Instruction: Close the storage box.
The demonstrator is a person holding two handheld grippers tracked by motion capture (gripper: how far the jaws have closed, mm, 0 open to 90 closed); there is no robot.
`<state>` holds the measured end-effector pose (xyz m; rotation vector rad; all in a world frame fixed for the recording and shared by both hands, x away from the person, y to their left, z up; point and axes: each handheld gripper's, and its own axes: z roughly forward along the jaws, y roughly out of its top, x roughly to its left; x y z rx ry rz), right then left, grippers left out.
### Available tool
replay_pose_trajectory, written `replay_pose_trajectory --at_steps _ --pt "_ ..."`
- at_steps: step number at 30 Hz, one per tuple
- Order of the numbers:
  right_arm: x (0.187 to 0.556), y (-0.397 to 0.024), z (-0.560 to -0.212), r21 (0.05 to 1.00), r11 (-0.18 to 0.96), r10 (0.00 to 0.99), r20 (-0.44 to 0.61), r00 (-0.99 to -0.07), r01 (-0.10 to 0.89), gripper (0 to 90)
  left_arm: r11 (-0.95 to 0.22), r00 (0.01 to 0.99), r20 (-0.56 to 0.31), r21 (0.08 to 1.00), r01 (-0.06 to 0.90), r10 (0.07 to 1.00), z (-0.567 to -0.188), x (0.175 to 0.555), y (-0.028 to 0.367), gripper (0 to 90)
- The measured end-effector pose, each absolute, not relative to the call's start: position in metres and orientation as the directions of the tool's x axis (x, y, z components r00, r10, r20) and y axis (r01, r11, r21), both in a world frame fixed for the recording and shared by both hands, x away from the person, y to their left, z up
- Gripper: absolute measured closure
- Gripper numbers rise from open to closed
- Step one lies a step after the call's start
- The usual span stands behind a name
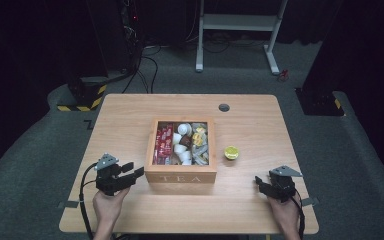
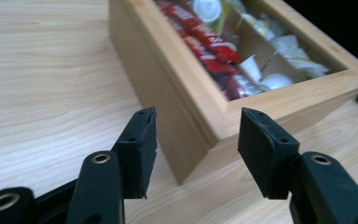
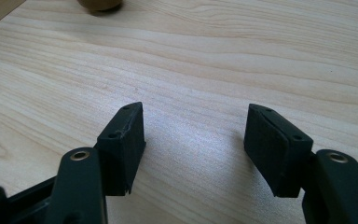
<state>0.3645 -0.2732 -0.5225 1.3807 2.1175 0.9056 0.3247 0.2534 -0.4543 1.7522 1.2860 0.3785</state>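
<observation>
Wooden tea box (image 1: 180, 176) is set mid-bench, its near-left corner framed by the open, empty left tool (image 1: 133, 172). Misaligned closing could skew it. Right tool (image 1: 258, 182) is held open, empty.

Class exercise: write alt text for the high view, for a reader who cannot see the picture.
An open wooden tea box filled with sachets and small pots sits mid-table, a small yellow pot just to its right. The left gripper, jaws open, points at the box's near left corner; the right gripper, also open, rests near the table's front right.
</observation>
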Motion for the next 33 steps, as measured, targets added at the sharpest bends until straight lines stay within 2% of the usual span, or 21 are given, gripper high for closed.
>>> replay_pose_trajectory --at_steps 16,25,33 --pt "0.364 -0.273 -0.522 0.731 0.282 0.918 -0.018 -0.395 0.621 38.3 -0.036 0.323 -0.218 0.778 0.628 0.921 -0.473 0.323 0.273 45.9" --pt "0.364 -0.273 -0.522 0.731 0.282 0.918 -0.018 -0.395 0.621 38.3 -0.078 0.297 -0.159 0.754 0.652 0.942 -0.491 0.323 0.273 45.6" --pt "0.364 -0.273 -0.522 0.731 0.282 0.918 -0.018 -0.395 0.621 38.3 -0.080 0.275 -0.145 0.740 0.667 0.950 -0.503 0.325 0.275 45.5"
